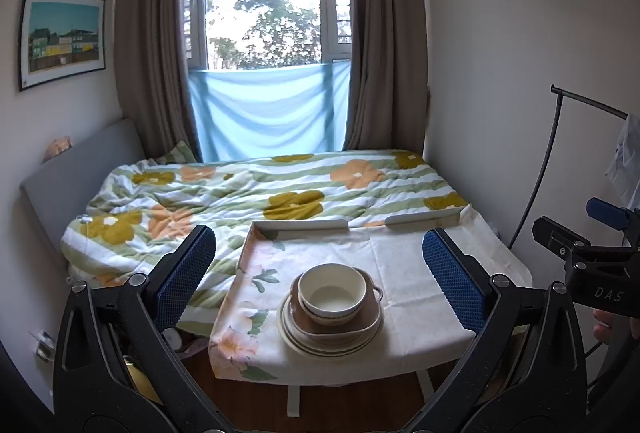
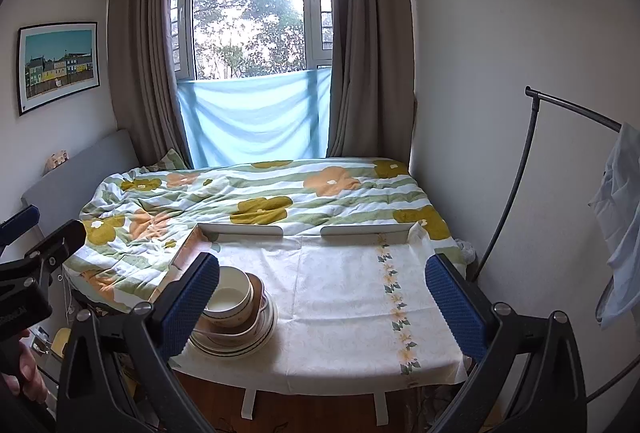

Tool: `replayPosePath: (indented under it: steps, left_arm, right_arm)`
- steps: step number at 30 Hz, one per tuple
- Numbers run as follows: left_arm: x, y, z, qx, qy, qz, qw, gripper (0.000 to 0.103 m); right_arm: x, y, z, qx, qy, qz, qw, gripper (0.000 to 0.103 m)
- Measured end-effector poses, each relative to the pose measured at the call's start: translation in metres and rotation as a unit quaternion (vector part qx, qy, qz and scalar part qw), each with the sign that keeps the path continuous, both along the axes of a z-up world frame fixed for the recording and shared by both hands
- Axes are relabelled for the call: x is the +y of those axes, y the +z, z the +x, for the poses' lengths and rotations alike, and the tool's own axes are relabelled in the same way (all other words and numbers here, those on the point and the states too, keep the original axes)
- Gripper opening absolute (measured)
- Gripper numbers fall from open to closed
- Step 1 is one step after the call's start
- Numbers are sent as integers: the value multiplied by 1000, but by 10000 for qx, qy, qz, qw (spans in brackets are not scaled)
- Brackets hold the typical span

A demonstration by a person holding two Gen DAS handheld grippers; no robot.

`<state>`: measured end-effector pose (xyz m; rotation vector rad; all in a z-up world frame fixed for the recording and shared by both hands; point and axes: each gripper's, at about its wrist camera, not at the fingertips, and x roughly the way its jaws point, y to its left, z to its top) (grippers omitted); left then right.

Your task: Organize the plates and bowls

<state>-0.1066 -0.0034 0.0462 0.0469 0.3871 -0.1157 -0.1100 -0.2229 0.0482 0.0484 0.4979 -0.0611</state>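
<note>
A cream bowl sits on top of a stack: a brown square dish under it, and round cream plates at the bottom. The stack stands near the front edge of a small table with a floral cloth. It also shows in the right wrist view, where the bowl is partly hidden by a blue pad. My left gripper is open and empty, held back from the stack. My right gripper is open and empty, to the right of the stack.
A bed with a flowered quilt lies behind the table, under a curtained window. A black clothes rack with a shirt stands at the right wall. The right gripper's body shows at the left view's right edge.
</note>
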Motion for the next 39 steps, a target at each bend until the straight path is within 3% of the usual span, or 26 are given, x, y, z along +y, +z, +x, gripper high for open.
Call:
replayPosePath:
  steps: [25, 39]
  left_arm:
    - [0, -3, 2, 69, 62, 30, 10000, 103]
    - [-2, -3, -2, -137, 172, 169, 9996, 103]
  right_arm:
    - [0, -3, 0, 66, -17, -1, 10000, 102]
    - [0, -3, 0, 70, -24, 0, 10000, 102]
